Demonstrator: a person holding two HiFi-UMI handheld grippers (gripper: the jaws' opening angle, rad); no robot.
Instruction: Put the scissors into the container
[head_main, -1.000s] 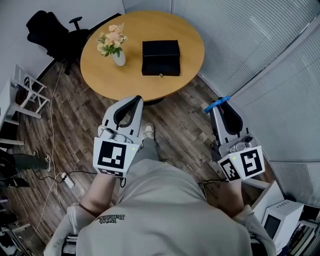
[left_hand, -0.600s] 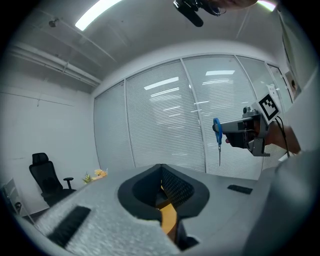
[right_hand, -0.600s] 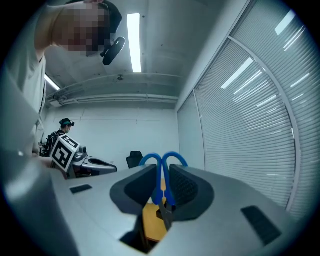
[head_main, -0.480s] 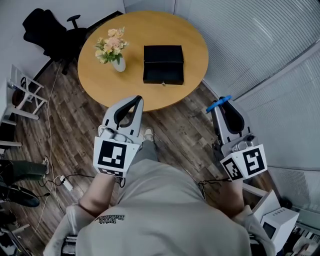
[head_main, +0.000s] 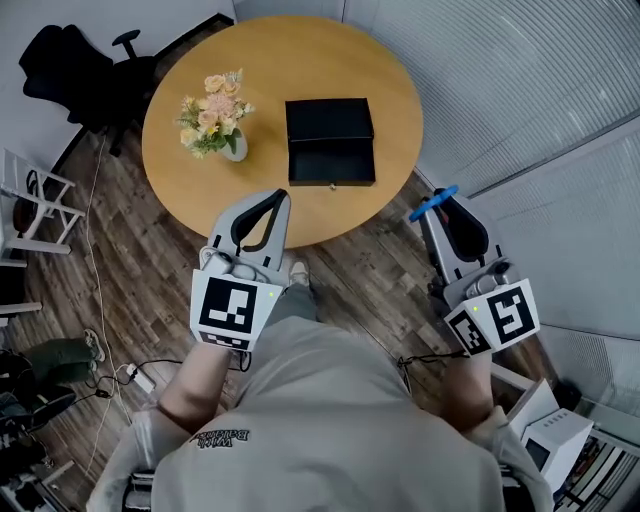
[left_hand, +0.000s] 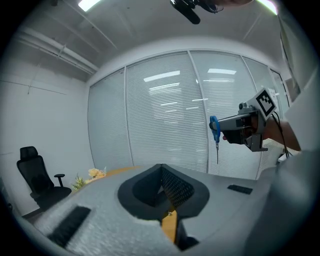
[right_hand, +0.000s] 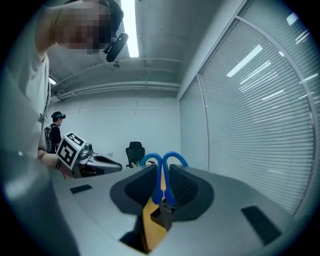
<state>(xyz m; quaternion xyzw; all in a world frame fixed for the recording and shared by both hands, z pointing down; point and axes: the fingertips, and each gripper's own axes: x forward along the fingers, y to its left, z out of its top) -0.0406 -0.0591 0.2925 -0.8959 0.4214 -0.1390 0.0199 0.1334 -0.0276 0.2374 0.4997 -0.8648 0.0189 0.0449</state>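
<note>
Blue-handled scissors (head_main: 440, 199) are clamped in my right gripper (head_main: 430, 212), held over the floor right of the table. In the right gripper view the blue handle loops (right_hand: 162, 162) stick up between the jaws of the right gripper (right_hand: 161, 174). The left gripper view shows the scissors (left_hand: 215, 134) with the blade hanging down. The black container (head_main: 331, 182), lid open, sits on the round wooden table (head_main: 300, 60). My left gripper (head_main: 277, 196) is shut and holds nothing, its tip at the table's near edge; in its own view the left gripper (left_hand: 161, 168) has its jaws together.
A vase of flowers (head_main: 212, 125) stands on the table left of the container. A black office chair (head_main: 75, 65) is at the far left. Window blinds (head_main: 540, 80) run along the right. White equipment (head_main: 550, 440) sits on the floor at lower right. A person (right_hand: 52, 132) stands in the background.
The table, container and vase have slid lower and closer in the head view. Both grippers keep nearly the same pose, and the scissors stay in the right gripper.
</note>
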